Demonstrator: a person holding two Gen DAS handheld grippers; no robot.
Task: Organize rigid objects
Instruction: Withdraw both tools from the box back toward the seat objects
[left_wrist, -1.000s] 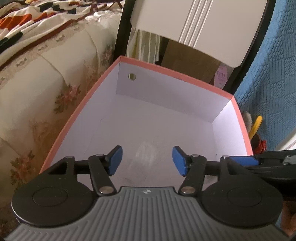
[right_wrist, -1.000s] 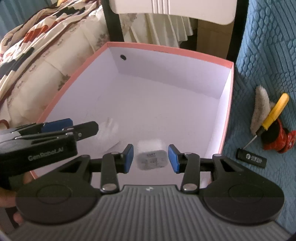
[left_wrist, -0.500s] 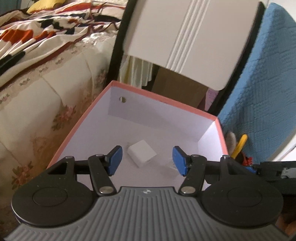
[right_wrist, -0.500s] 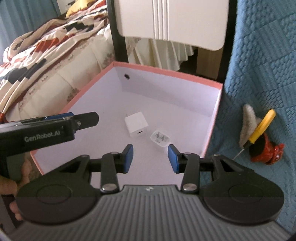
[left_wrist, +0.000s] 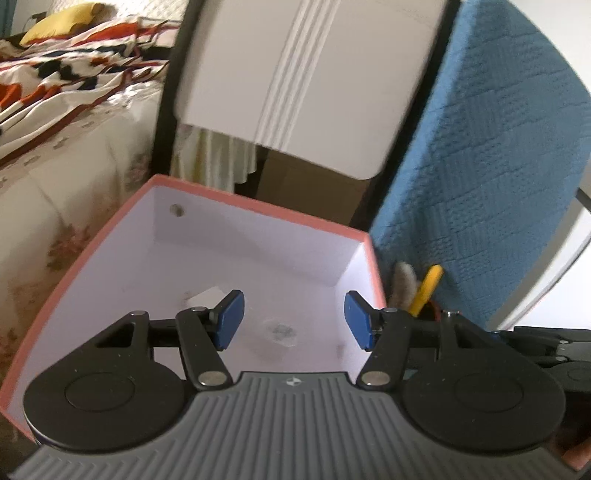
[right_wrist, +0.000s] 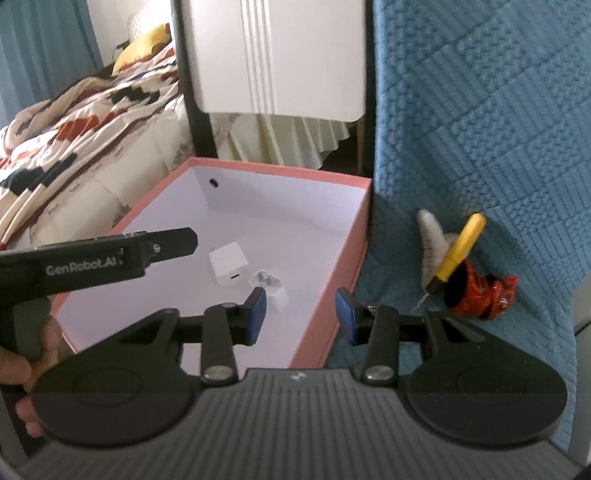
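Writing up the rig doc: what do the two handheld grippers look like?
Both match. The left gripper and right gripper each have blue rectangular finger pads on black linkage arms with silver pivot pins, two round black discs, and a ribbed grey housing carrying a small logo. White "GenRobot.AI" lettering marks the left one's black side. No cables or sleeves visible.

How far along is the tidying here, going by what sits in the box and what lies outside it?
Done: two white chargers, a cube and a pronged one, lie in the pink box. In hand: nothing; the left gripper and right gripper are both open and empty. Left: the yellow-handled screwdriver, the red object and the white brush lie on the blue blanket.
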